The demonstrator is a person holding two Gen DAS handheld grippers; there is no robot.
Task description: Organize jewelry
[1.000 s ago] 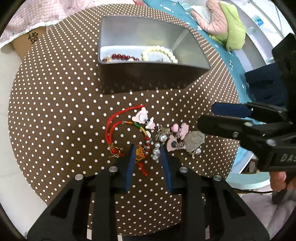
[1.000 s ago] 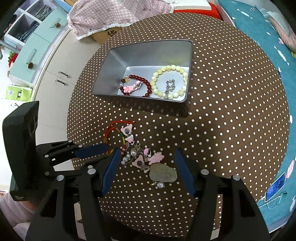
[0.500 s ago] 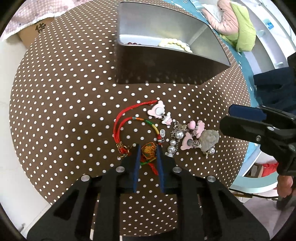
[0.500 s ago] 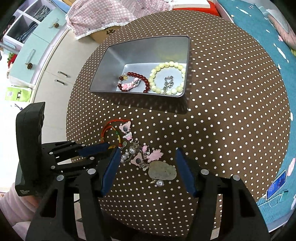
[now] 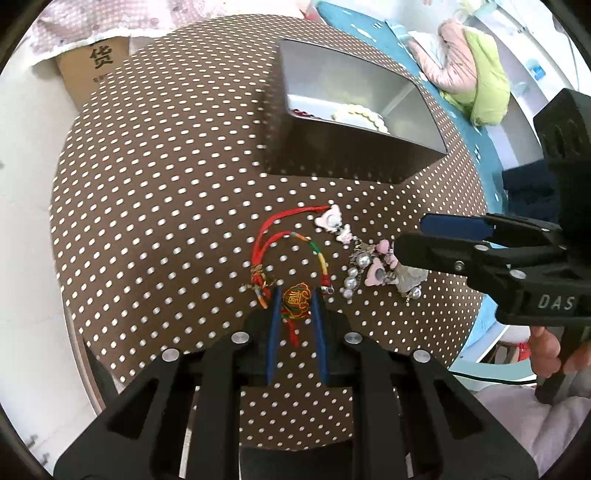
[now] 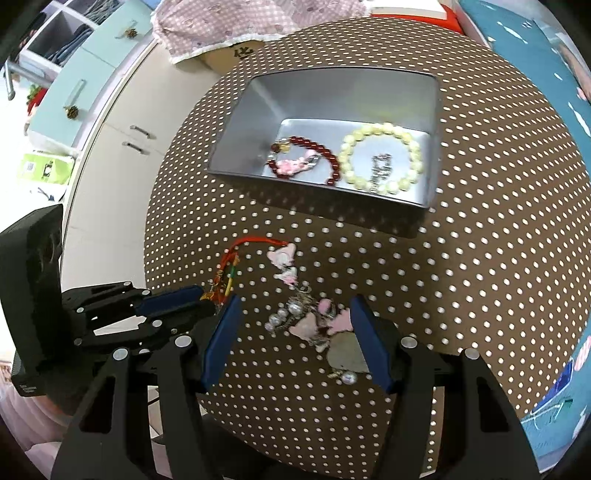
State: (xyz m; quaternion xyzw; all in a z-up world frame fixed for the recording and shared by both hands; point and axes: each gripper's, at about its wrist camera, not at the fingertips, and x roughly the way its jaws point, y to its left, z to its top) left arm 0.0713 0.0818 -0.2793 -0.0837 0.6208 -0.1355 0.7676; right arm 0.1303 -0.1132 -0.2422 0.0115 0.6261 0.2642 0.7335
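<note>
On the brown polka-dot round bench [image 5: 166, 192], our left claw [image 5: 297, 299] clamped on the red cord bracelet's gold knot charm [image 5: 297, 300], our right claw [image 6: 295, 343] spread apart over pink charm jewelry [image 6: 314, 321], silver rectangular tin [image 6: 236, 140] beyond.

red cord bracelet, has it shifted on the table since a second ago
Cannot tell. Against the pink charm cluster the red cord bracelet keeps its place, though the left tongs have just closed on its knot.

Table: round top [image 6: 480, 258] was covered in brown, white-dotted cloth.
Cabinets: pale doors [image 6: 110, 155] stood behind.
Bedding: teal spread [image 6: 517, 33] lay alongside.
</note>
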